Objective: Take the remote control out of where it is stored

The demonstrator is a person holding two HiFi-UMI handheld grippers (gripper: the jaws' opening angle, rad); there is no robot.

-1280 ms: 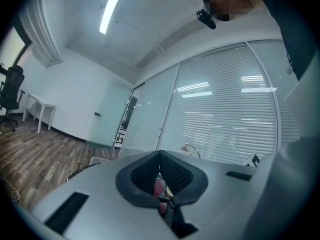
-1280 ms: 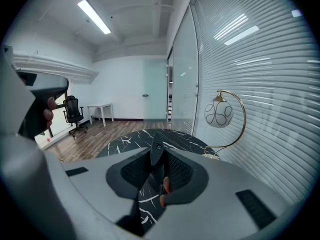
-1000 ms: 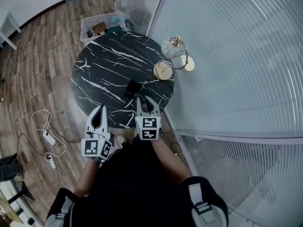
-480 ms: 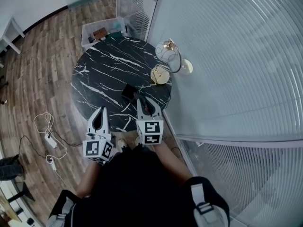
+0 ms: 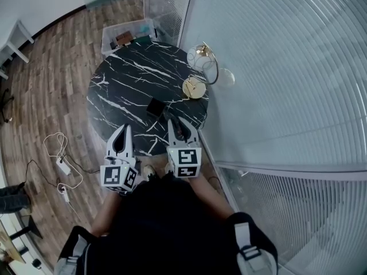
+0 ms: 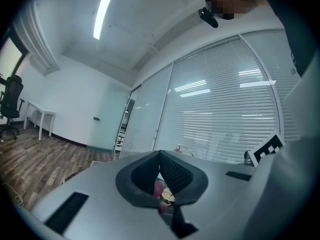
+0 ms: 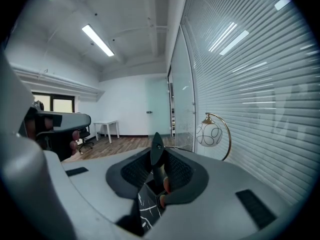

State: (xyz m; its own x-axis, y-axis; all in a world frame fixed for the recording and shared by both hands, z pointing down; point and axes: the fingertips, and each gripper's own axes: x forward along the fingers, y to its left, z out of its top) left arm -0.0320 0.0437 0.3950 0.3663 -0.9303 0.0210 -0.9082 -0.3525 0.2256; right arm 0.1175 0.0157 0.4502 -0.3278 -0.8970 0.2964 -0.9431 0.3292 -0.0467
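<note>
a wood-floored room with a glass wall of blinds; a round black marble bench [image 5: 114, 90] carries a gold-footed lamp [image 5: 195, 87] and a small black box [image 5: 155, 106], which looks like the remote's holder. the right gripper [image 5: 179, 125] hangs over the near edge of the bench just beside the box, its jaws clamped on a slim dark remote control [image 7: 157, 153] that stands upright between the pads. the box shows right below it in the right gripper view, so the pull-out seems mostly done. i cannot tell whether the remote's lower end is clear of the box mouth. what is left is to carry it clear of the holder. the left gripper [image 5: 122, 132] hangs level off the bench's near edge, jaws together and holding nothing.
</note>
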